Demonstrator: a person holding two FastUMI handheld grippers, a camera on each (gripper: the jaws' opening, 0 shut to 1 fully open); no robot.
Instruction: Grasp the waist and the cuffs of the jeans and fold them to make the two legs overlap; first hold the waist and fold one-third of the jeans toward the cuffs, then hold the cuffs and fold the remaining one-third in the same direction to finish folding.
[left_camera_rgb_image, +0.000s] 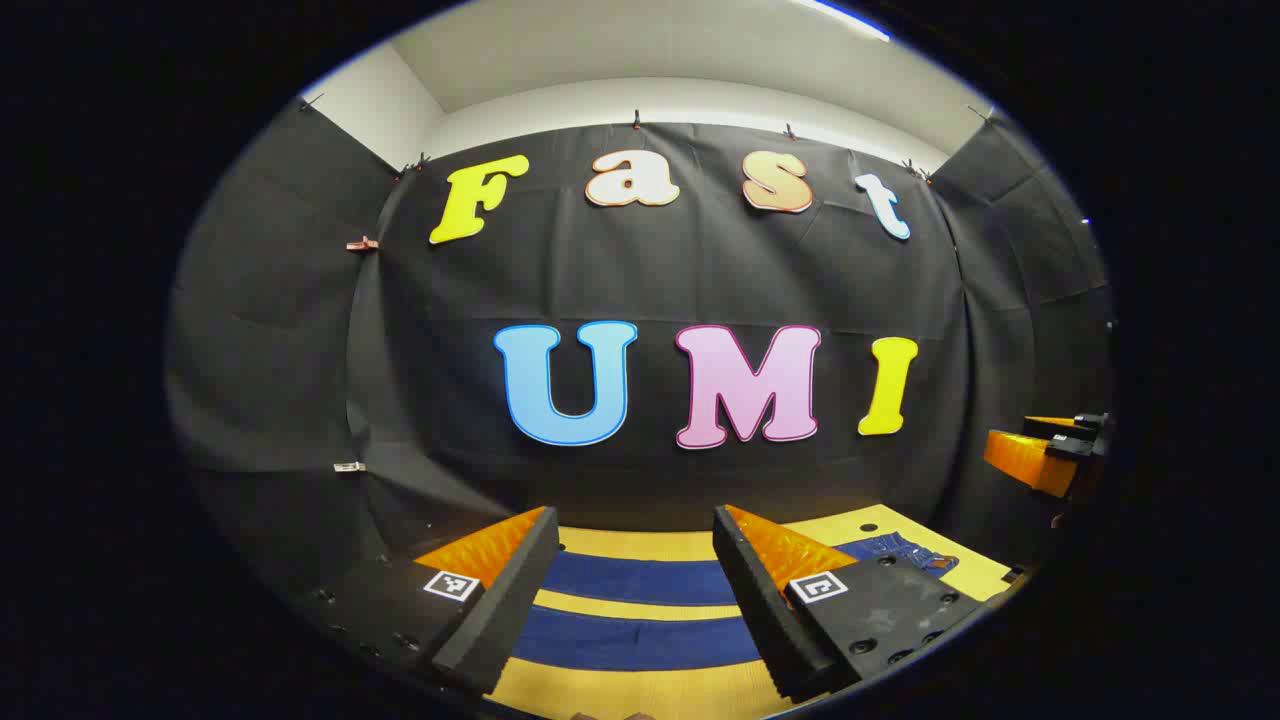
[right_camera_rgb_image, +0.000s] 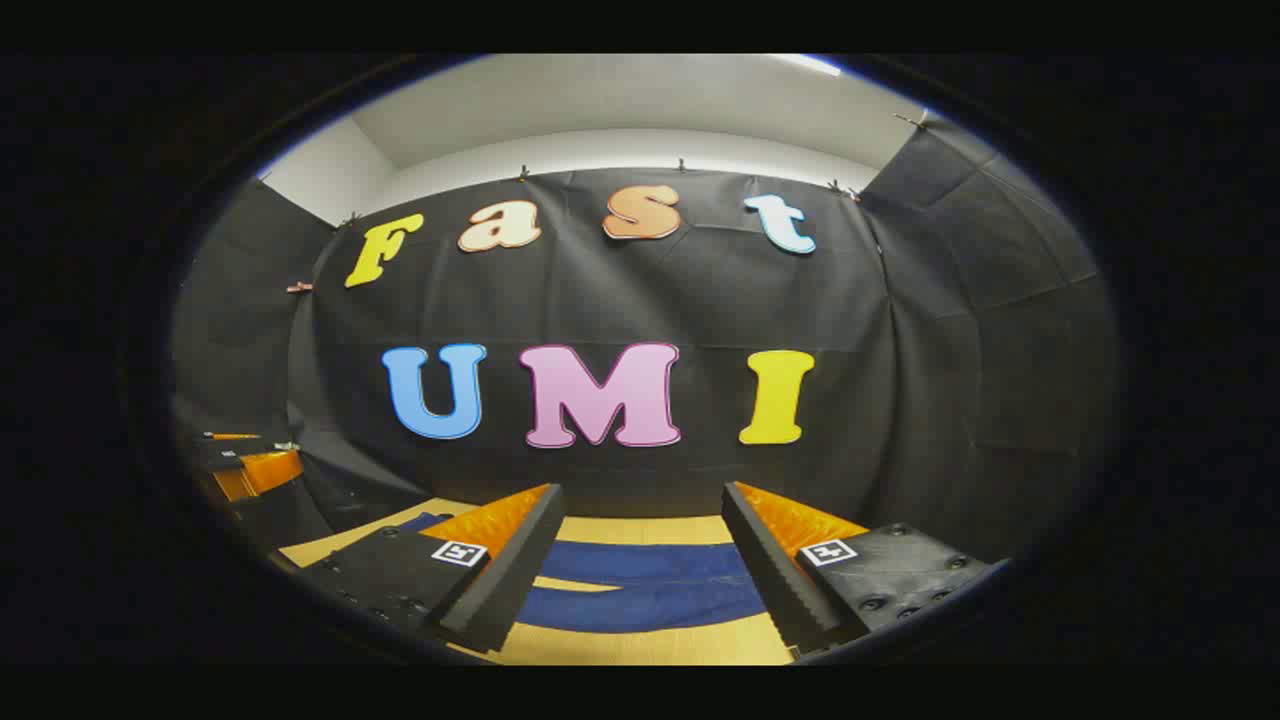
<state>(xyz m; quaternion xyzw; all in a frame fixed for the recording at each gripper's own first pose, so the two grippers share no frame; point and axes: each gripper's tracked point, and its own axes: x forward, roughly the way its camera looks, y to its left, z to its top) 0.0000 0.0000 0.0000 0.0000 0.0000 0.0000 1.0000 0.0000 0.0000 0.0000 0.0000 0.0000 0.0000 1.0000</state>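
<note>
Dark blue jeans (left_camera_rgb_image: 640, 640) lie flat on the yellow table (left_camera_rgb_image: 640, 690), the two legs side by side as two bands with a strip of table between them. Their waist end (left_camera_rgb_image: 895, 548) shows to the right in the left gripper view. My left gripper (left_camera_rgb_image: 636, 520) hovers above the legs, open, holding nothing. In the right gripper view the jeans (right_camera_rgb_image: 650, 590) run across between the fingers. My right gripper (right_camera_rgb_image: 643, 495) is also open and above the cloth. Each gripper shows at the other view's edge: right gripper (left_camera_rgb_image: 1045, 455), left gripper (right_camera_rgb_image: 250, 468).
The black cloth wall (left_camera_rgb_image: 640, 270) closes the booth right behind the table's far edge (right_camera_rgb_image: 640, 528) and on both sides. Bare yellow tabletop (right_camera_rgb_image: 640, 645) lies in front of the jeans.
</note>
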